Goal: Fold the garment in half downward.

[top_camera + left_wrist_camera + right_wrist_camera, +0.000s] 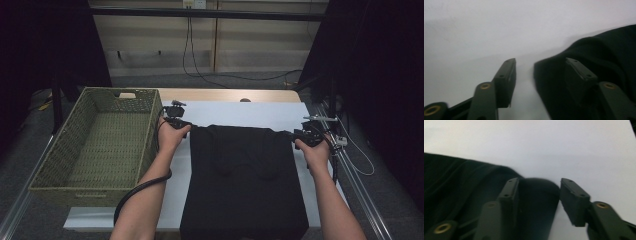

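A black garment lies folded flat on the white sheet, reaching down to the table's near edge. My left gripper sits at its far left corner and my right gripper at its far right corner. In the left gripper view the jaws of the left gripper stand apart, with the corner of the black cloth lying loose between them. The right gripper view has the right gripper open too, a rounded fold of the cloth between its jaws without being pinched.
A green woven basket stands at the left, close beside my left hand, with nothing in it. Metal rails run along both table sides. A cable hangs on the back wall.
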`<state>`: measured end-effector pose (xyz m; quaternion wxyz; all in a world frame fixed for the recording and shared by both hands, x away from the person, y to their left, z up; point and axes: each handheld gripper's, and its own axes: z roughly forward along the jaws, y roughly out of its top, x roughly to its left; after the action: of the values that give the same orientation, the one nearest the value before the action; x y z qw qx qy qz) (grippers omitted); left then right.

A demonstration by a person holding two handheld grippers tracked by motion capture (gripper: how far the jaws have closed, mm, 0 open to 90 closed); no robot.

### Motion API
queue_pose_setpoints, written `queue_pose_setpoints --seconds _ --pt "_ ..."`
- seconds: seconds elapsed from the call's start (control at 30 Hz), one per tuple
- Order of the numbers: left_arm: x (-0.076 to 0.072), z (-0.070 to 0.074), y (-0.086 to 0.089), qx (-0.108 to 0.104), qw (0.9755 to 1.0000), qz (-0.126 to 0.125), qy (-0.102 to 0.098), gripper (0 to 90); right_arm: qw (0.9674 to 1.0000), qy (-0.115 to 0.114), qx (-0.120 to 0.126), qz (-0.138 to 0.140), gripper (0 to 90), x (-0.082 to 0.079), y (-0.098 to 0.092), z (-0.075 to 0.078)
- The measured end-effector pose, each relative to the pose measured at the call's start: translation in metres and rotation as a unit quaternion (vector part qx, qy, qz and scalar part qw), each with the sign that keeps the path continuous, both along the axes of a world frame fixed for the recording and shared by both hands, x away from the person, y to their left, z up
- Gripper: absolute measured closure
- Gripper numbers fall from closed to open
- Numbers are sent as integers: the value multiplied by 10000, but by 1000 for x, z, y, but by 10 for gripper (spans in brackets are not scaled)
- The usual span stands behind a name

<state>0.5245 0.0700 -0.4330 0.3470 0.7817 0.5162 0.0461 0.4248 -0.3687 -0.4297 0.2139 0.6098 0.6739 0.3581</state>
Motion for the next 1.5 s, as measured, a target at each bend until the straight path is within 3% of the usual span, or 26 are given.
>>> queue_pose_setpoints --seconds 0.17,0.53,0.87,1.07,1.2,1.33,1.4,1.5 --pt "-16 5 -5 -106 9997 -206 39 288 9997 -62 17 242 413 -22 12 4" --pt "-47 2 -14 -356 9975 -616 -16 212 9977 -133 119 652 374 -60 37 1" --pt "-67 -3 -15 -526 9935 -1008 -56 181 9949 -108 254 972 345 -77 54 -7" --pt "-78 -3 -16 -604 9904 -1240 -109 156 9943 -91 541 909 353 -86 54 -12" --pt "-83 -4 -15 -678 9877 -1391 -226 141 9942 -24 463 968 321 -89 56 -13" --pt "-85 -5 -16 -636 9868 -1466 -249 131 9935 -39 540 997 294 -92 56 -10" --pt "-88 -7 -16 -619 9863 -1511 -215 131 9922 38 615 1080 300 -93 57 -9" --pt "-91 -8 -18 -564 9858 -1561 -232 127 9919 47 439 1188 437 -97 61 -5"
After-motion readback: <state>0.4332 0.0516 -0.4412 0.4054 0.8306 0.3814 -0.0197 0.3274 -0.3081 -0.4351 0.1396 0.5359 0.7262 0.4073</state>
